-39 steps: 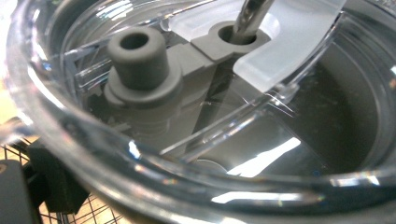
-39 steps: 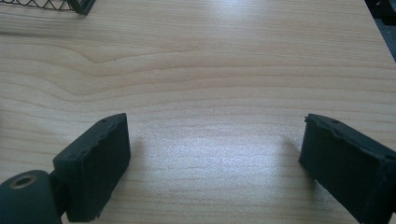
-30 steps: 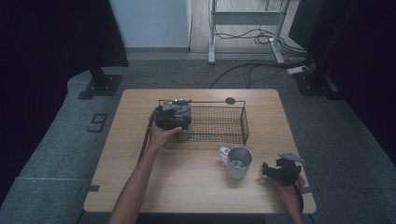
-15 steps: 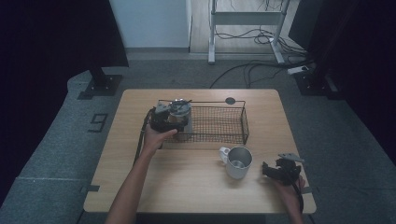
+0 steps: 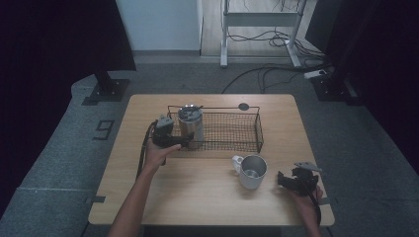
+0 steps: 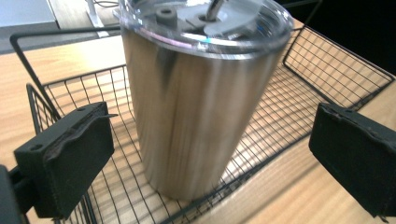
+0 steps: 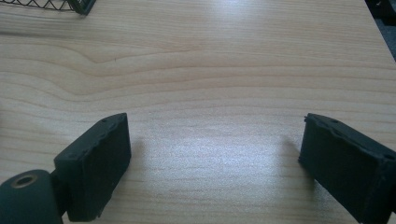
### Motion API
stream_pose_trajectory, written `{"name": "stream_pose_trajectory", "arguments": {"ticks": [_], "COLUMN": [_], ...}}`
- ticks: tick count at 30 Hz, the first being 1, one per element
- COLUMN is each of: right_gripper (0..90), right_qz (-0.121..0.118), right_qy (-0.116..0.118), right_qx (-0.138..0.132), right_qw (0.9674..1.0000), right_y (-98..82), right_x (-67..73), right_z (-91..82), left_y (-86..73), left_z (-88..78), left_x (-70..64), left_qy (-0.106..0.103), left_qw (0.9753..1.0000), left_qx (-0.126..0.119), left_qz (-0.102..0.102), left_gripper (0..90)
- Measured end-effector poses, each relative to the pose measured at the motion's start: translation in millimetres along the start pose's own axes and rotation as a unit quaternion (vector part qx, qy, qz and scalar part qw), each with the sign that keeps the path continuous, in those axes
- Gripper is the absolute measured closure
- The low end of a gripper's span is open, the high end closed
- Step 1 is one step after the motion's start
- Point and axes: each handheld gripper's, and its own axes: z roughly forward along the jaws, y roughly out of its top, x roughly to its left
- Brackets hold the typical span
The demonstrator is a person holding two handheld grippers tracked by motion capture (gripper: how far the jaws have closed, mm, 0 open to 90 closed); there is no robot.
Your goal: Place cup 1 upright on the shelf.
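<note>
In the wire basket, left end: a steel tumbler point(image 5: 190, 123) with a clear lid was stood upright on the mesh floor.
Wire basket point(image 5: 247, 144): it was placed across the far middle of the wooden table point(image 5: 197, 197).
Left gripper point(image 5: 184, 141): it was held level at the basket's left end and pointed at the tumbler's lower half.
Left gripper state: the jaws were spread wide, one on each side of the tumbler, and a clear gap was seen between each pad and the steel wall in the left gripper view; nothing was gripped.
Tumbler relative to left gripper: the tumbler point(image 6: 201, 107) was located just ahead of the jaws and centred between them, behind the basket's low front wire.
Right gripper point(image 5: 284, 180): it was rested at the near right corner of the table, well apart from the basket.
Right gripper state: the jaws were parted over bare wood, with nothing held between them.
Steel mug point(image 5: 252, 171): it was stood upright on the table just beside the right gripper, toward the table's middle, outside the basket.
</note>
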Motion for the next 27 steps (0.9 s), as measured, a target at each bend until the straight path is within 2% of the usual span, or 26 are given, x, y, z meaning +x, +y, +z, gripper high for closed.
{"name": "stream_pose_trajectory", "arguments": {"ticks": [5,8,10,14,18,19,27], "right_gripper": [8.4,8.4,8.4,8.5,8.5,8.5,8.6], "right_qz": [0.000,0.000,-0.001,-0.001,0.000,0.000,0.000], "right_qy": [0.000,0.000,0.000,0.000,0.000,0.000,0.000], "right_qx": [0.000,0.000,-0.001,-0.001,0.000,0.000,-0.001], "right_qw": [1.0000,1.0000,1.0000,1.0000,1.0000,1.0000,1.0000], "right_y": [0.0,0.0,0.0,0.0,0.0,0.0,0.0], "right_x": [0.0,0.0,-0.1,0.0,0.1,0.1,0.1], "right_z": [0.0,0.0,0.1,0.1,0.0,0.0,0.0], "left_y": [-8.8,-15.9,-21.4,-34.0,-51.6,-51.6,-78.4], "left_z": [-13.5,-19.9,-23.5,-32.0,-41.0,-41.0,-55.6], "left_x": [-4.2,-8.7,-10.9,-15.5,-22.1,-22.1,-28.0], "left_qy": [0.002,0.012,0.007,-0.002,0.002,0.002,-0.005], "left_qw": [1.0000,0.9996,0.9996,0.9997,0.9994,0.9994,0.9995], "left_qx": [-0.002,0.002,0.005,0.004,0.012,0.012,0.020], "left_qz": [0.009,0.024,0.026,0.026,0.033,0.033,0.025], "left_gripper": [0.7,1.4,1.9,2.5,3.3,3.4,4.6]}}
